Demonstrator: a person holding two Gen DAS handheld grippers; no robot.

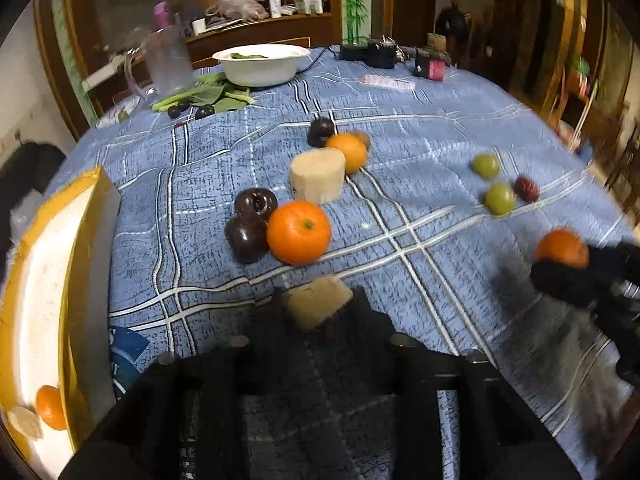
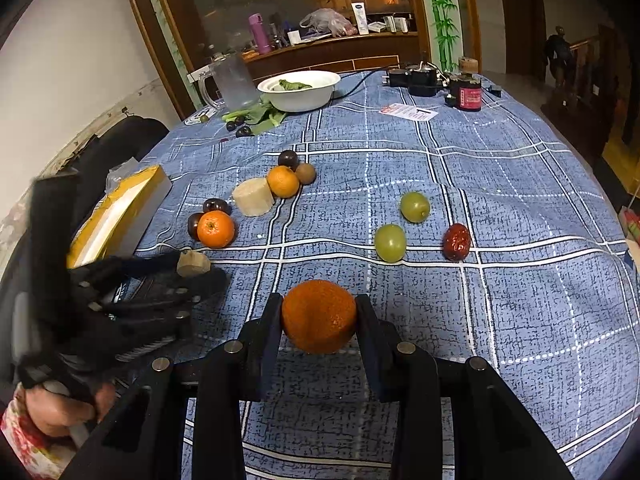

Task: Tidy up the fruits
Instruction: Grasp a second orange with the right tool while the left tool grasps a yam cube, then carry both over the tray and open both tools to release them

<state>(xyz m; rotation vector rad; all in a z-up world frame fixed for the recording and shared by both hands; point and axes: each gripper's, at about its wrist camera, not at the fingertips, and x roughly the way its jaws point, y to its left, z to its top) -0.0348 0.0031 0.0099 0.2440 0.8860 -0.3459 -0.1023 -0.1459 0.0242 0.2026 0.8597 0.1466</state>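
Observation:
My left gripper (image 1: 318, 306) is shut on a beige sugarcane piece (image 1: 318, 306), also seen in the right wrist view (image 2: 193, 264), above the cloth beside the yellow box (image 1: 86, 264). The box holds an orange (image 1: 51, 407) and a beige piece (image 1: 25, 422). My right gripper (image 2: 319, 318) is shut on an orange (image 2: 319, 316) and holds it above the cloth. On the cloth lie an orange (image 2: 215, 229) with dark plums (image 1: 255, 204), a sugarcane chunk (image 2: 253, 197), another orange (image 2: 283, 181), two green fruits (image 2: 390, 242) and a red date (image 2: 456, 242).
A white bowl (image 2: 300, 92) with greens, a clear jug (image 2: 234, 80) and leafy vegetables stand at the far edge of the blue checked tablecloth (image 2: 500, 280). Black devices and a red jar (image 2: 468, 94) sit at the back right.

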